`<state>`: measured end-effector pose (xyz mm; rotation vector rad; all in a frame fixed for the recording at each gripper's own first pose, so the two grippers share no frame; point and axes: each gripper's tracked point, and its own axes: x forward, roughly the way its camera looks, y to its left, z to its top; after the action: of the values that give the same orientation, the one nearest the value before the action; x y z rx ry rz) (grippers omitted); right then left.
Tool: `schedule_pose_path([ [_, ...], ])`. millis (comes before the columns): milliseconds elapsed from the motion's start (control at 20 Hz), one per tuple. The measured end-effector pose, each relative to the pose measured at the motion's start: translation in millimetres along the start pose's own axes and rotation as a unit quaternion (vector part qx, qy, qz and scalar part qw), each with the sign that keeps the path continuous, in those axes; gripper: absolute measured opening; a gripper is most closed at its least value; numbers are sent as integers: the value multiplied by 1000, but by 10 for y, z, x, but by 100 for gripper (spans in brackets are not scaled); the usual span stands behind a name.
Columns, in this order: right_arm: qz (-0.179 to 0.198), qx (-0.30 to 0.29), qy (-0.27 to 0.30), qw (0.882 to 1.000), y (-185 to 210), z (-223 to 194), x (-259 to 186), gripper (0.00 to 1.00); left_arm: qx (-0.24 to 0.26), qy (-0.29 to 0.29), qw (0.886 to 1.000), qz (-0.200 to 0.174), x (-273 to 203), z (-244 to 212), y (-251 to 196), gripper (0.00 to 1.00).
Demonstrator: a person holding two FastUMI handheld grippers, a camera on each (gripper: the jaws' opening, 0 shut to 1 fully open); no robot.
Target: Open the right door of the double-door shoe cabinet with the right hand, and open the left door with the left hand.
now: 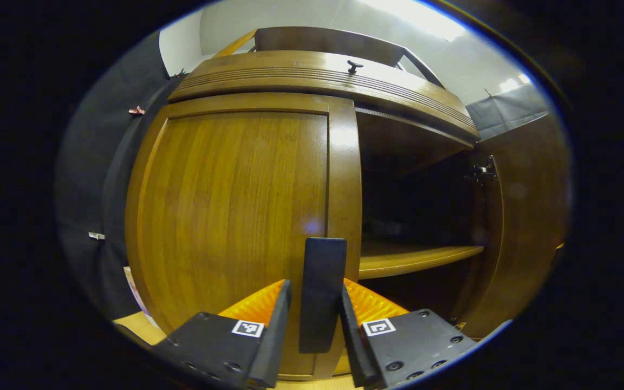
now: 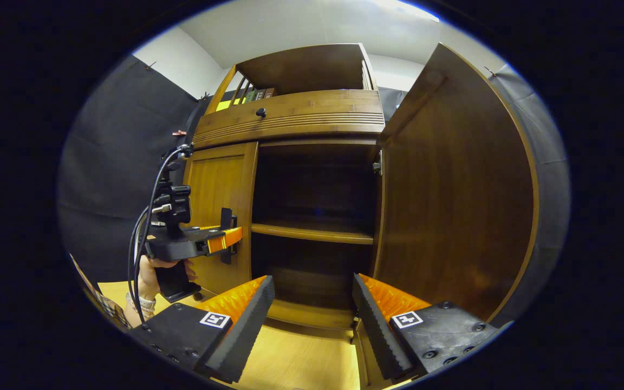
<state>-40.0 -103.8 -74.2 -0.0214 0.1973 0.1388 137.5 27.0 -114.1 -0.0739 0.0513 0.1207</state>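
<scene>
- The left gripper (image 1: 314, 319) sits right at the closed left door (image 1: 225, 216), its two fingers set to either side of the dark upright handle (image 1: 322, 292) near that door's inner edge. The fingers (image 1: 275, 330) stand close beside the handle; whether both press on it I cannot tell.
- In the right gripper view the same left gripper (image 2: 229, 238) shows farther off at the left door (image 2: 220, 211), held by a hand (image 2: 152, 273) with cables looping up from it, its tips at the handle (image 2: 226, 227).
- The right gripper (image 2: 312, 319) hangs in front of the cabinet's open half with its fingers spread wide and nothing between them, above the pale wooden floor (image 2: 306, 363).
- The right door (image 2: 453, 189) stands swung out to the right, its inner face showing, with a hinge (image 1: 482, 172) at its upper inner edge.
- Behind the open half lies the dark inside of the shoe cabinet (image 2: 312, 124), crossed by a single shelf (image 2: 312, 233) about midway up.
- Above the doors runs a ribbed top panel with a small dark knob (image 2: 260, 112).
- Farthest off, an open rack (image 2: 301, 67) rises on the cabinet's top against a white wall.
</scene>
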Motion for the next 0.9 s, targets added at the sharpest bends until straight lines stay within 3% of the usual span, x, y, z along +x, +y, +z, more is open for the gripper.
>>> schedule_pose_path([
  [150, -7, -1, 6, 1000, -15, -29, 13, 92, 11, 11, 1000, 1, 13, -26, 9, 36],
  [500, -4, 8, 8, 1000, 11, -20, 13, 92, -11, 26, 999, -22, -162, 0, -7, 35],
  [900, 22, 22, 14, 999, 353, -12, 32, 92, 3, 41, 997, -65, -637, 65, 34, 33],
])
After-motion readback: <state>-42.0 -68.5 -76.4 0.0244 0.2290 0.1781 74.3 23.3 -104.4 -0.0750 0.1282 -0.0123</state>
